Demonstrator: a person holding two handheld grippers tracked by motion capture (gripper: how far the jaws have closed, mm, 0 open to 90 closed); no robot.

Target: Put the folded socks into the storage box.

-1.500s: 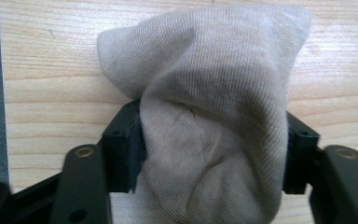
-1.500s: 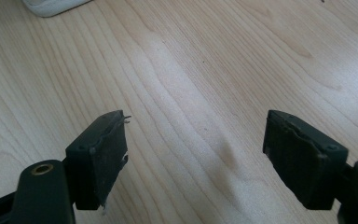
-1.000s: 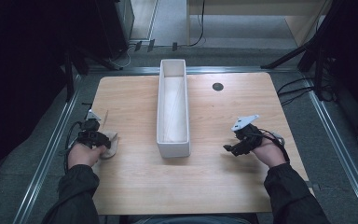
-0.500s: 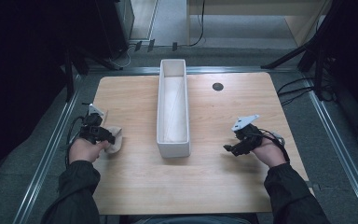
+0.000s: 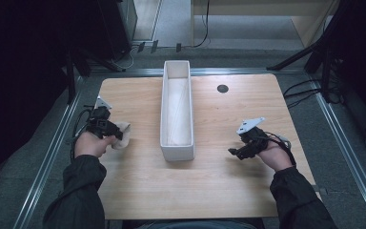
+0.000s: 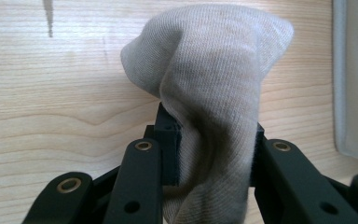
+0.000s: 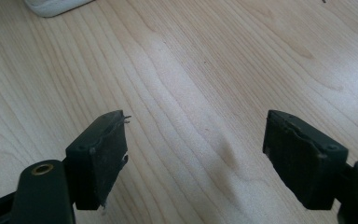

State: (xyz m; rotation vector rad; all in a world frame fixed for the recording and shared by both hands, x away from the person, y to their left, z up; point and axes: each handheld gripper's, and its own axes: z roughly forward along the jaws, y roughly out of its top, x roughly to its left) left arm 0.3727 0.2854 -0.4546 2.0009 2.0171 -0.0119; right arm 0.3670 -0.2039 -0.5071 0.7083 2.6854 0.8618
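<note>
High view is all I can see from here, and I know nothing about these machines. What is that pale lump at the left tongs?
Observer: A beige knitted sock. In the left gripper view the left tongs are pinched shut on its middle.
Operator: Is it lying flat on the table?
Observer: From close up it bunches into a rounded hump above the jaws, with the wooden table behind it.
Operator: And the right tongs, are they holding anything?
Observer: No. The right gripper view shows the right tongs wide open, with bare wood between the jaws.
</note>
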